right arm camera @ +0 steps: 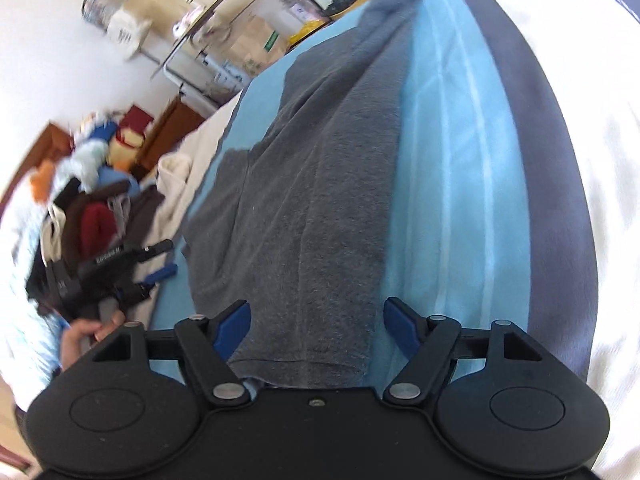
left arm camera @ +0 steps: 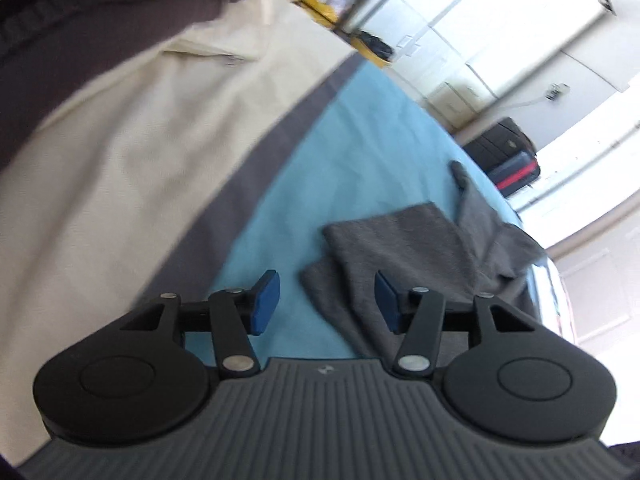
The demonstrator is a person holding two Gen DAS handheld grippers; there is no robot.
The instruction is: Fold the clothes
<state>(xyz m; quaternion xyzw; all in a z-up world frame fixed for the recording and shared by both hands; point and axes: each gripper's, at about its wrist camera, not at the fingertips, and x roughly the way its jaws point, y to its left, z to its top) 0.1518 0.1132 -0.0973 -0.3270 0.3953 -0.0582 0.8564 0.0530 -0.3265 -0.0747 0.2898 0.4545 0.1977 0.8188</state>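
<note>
Both jaws stand apart with nothing between the blue pads. From the left wrist, the left gripper (left arm camera: 326, 304) hangs just over the near corner of a grey garment (left arm camera: 404, 248) that lies on the blue sheet (left arm camera: 340, 152) of a bed, partly doubled over, with a loose strip trailing toward the far edge; a cream cloth (left arm camera: 140, 140) spreads to the side. From the right wrist, the right gripper (right arm camera: 316, 328) hovers over the hem of the same grey garment (right arm camera: 320, 184), which runs long and narrow, one side laid over the middle. Beyond it a hand (right arm camera: 86, 338) holds the other tool, and a heap of clothes (right arm camera: 88, 216) waits. I judge the lengthwise folds made and the crosswise fold left.
</note>
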